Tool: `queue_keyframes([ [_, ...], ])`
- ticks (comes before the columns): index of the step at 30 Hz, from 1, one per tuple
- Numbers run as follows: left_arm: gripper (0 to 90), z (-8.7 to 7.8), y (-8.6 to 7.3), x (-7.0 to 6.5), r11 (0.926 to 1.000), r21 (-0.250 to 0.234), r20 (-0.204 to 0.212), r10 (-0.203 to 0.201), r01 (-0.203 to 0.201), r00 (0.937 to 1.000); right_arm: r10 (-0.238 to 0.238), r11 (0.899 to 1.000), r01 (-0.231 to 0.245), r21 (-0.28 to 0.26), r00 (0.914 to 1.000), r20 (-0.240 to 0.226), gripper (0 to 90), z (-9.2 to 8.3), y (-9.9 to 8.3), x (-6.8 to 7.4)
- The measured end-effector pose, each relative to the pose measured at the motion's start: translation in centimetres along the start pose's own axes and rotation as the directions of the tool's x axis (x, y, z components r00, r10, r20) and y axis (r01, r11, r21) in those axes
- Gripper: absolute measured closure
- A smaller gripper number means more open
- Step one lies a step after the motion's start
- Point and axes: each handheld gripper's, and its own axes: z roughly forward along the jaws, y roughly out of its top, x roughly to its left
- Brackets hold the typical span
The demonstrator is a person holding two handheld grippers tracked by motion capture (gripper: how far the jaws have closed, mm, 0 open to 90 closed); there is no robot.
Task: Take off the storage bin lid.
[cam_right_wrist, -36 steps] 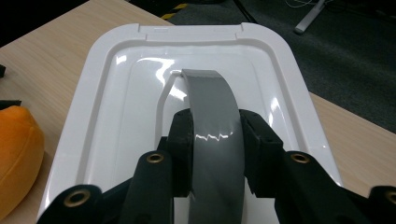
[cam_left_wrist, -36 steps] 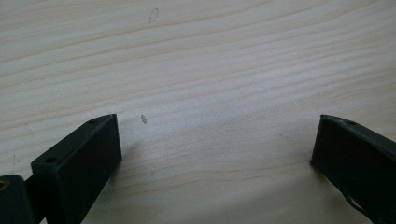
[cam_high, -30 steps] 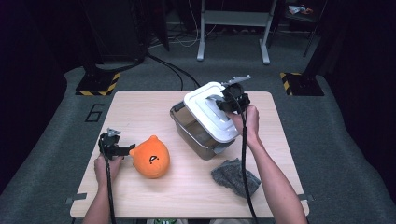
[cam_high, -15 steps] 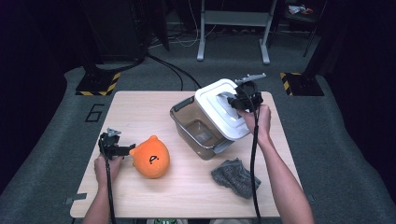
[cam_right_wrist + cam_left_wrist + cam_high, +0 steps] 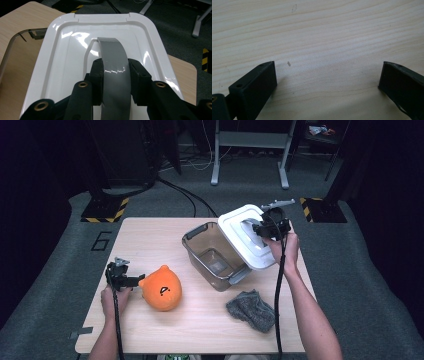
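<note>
Now, progress: lid off the box and held aside; judging by the layout, the toy and perhaps the cloth have yet to go in, then the lid goes back.
Left gripper (image 5: pixel 134 279): jaws spread wide, gripping nothing, low over bare table (image 5: pixel 150 235); in the left gripper view both jaws frame plain wood.
Left hand (image 5: pixel 112 297): near the table's left edge, forearm coming from the bottom, gripper pointing right at the toy.
Orange toy (image 5: pixel 162 289): round, on the table just beside the left gripper's tips.
Box (image 5: pixel 212 256): clear, empty, open, mid-table.
Grey cloth (image 5: pixel 250 309): crumpled, in front of the box, apart from it.
Lid (image 5: pixel 245 242): white, tilted, over the box's right end.
Right gripper (image 5: pixel 115 75): clenched on the lid's grey handle (image 5: pixel 113 57).
Right hand (image 5: pixel 280 247): arm stretched forward along the table's right side, raised.
</note>
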Motion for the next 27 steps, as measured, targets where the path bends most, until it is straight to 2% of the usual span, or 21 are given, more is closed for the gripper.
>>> queue_keyframes([
  [9,0.9,0.0,0.0,0.0,1.0,0.001,-0.001,0.001,-0.001,1.0,0.034,0.999,-0.034,-0.007,0.9991,0.023,66.9,-0.7,-0.9,-1.8],
  [11,0.9,0.0,0.0,0.0,1.0,0.0,0.0,0.0,0.0,1.0,0.036,0.999,-0.036,-0.01,0.9989,0.03,66.9,-0.8,-1.2,-2.6],
  [13,0.9,0.0,0.0,0.0,1.0,0.0,0.0,0.001,-0.001,1.0,0.053,0.999,-0.053,-0.005,0.998,0.036,66.9,-0.9,-1.4,-2.9],
  [18,0.9,0.0,0.0,0.0,1.0,0.0,-0.001,0.001,-0.001,1.0,0.057,0.998,-0.057,-0.005,0.9969,0.054,66.9,-1.0,-1.9,-3.7],
  [22,0.9,0.0,0.0,0.0,1.0,0.0,-0.001,0.001,-0.001,1.0,0.082,0.997,-0.082,-0.002,0.9941,0.071,66.9,-1.0,-2.4,-4.4],
  [23,0.9,0.0,0.0,0.0,1.0,0.0,-0.001,0.001,-0.001,1.0,0.086,0.996,-0.086,-0.007,0.9929,0.082,66.9,-0.9,-2.8,-5.0],
  [27,0.9,0.0,0.0,0.0,1.0,0.0,-0.001,0.001,-0.001,1.0,0.104,0.995,-0.104,-0.002,0.99,0.095,66.9,-0.6,-3.2,-5.6],
])
